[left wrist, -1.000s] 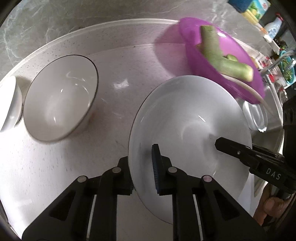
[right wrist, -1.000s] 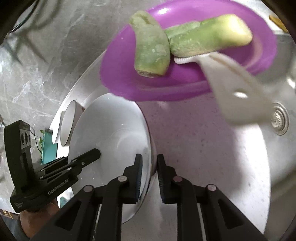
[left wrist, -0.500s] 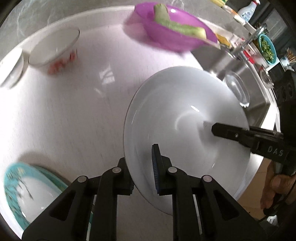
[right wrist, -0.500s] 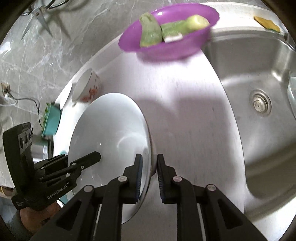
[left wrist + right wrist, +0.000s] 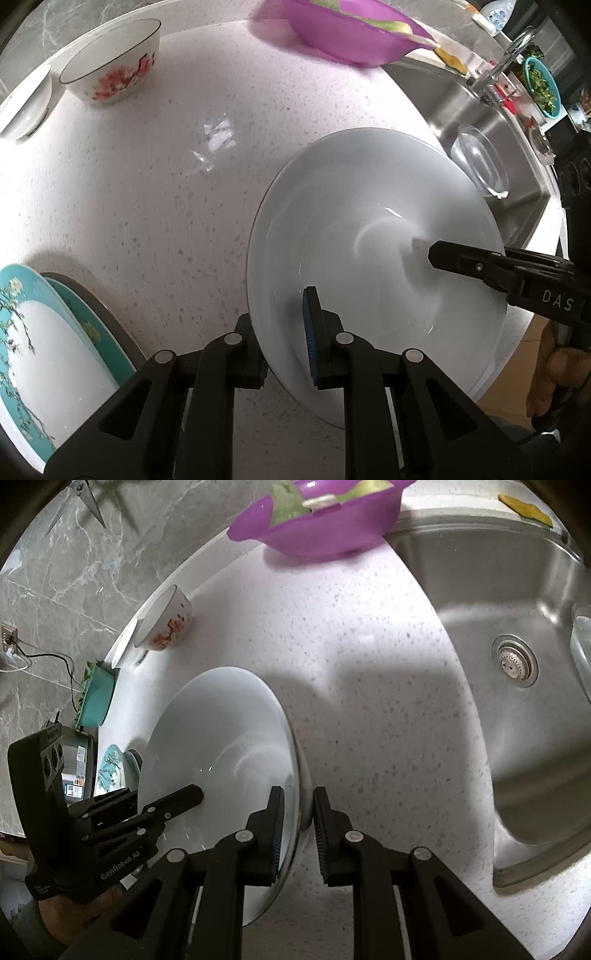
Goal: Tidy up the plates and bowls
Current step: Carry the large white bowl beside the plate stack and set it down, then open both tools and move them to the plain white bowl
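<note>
– What've you got there?
– Big plain white plate (image 5: 369,236), glossy, tilted, held off the counter by both rims. Floral bowl (image 5: 114,66) upright far left; teal-rimmed plates (image 5: 40,332) stacked nr you

We see a glossy white ceramic plate (image 5: 369,229) on a speckled, polished stone counter (image 5: 147,177). The sink (image 5: 517,602) is brushed steel — the grippers' (image 5: 286,334) fingers matt black plastic.

Both tools point steeply down and are clamped on opposite edges of one white plate (image 5: 369,236). The left tool (image 5: 286,332) pinches the plate's near-left rim, one pad above and one beneath. The right tool (image 5: 297,808) grips the opposite rim the same way (its thumb (image 5: 565,363) shows low at the right in the left wrist view).
</note>
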A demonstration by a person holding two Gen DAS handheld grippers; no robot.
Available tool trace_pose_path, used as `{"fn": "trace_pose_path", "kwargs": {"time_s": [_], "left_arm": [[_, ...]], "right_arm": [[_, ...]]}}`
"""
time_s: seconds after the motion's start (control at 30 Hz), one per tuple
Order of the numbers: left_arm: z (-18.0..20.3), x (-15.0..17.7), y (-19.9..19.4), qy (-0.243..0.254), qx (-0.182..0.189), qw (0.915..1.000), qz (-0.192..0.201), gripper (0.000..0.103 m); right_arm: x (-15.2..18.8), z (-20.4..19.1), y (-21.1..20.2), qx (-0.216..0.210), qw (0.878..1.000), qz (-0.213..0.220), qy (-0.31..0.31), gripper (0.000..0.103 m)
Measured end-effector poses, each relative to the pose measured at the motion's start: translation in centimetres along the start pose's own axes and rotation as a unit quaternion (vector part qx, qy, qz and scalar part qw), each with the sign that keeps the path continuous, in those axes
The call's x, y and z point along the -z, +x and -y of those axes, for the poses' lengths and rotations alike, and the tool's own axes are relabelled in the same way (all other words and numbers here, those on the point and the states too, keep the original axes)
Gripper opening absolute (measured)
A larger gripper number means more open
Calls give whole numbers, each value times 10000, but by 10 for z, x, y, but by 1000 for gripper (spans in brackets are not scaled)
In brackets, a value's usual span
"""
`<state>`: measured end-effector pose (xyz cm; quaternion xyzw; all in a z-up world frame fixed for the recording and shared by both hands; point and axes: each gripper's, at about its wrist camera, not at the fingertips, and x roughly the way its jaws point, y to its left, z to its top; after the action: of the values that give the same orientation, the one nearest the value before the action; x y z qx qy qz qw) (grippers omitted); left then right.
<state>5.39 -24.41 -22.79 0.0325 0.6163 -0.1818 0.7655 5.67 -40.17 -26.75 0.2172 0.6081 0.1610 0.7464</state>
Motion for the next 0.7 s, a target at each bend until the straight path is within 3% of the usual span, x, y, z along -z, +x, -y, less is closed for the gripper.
{"fn": "trace_pose_path", "kwargs": {"time_s": [0.4,0.43,0.47,0.5,0.53,0.6,0.63,0.67,0.7], "left_arm": [[2,-12,5,-73,-91,9999,122,15],[1,-12,1,-108,-85,9998,153,15],[0,-13,-5,-140,-83,9997,196,16],[-3,-14,-17,-190,-43,9994,280,17],[-5,-14,-25,-223,12,9992,343,24],[-17,-15,-63,-396,215,9968,657,60],[-23,-15,-76,-461,265,9956,772,90],[-34,-16,-95,-544,350,9933,960,103],[-48,-19,-113,-614,373,9916,1075,103]], "right_arm": [[1,4,3,-178,9998,3,-101,21],[1,4,0,-187,9998,22,-85,25],[0,5,-4,-224,9997,49,-63,44],[-2,5,-11,-246,9996,97,-53,53],[-3,6,-22,-226,9995,196,-57,65],[-8,8,-41,-174,9993,321,-68,67],[-13,9,-50,-155,9992,364,-57,68],[-22,9,-62,-135,9990,433,-51,71],[-34,5,-73,-142,9986,502,-88,74]]}}
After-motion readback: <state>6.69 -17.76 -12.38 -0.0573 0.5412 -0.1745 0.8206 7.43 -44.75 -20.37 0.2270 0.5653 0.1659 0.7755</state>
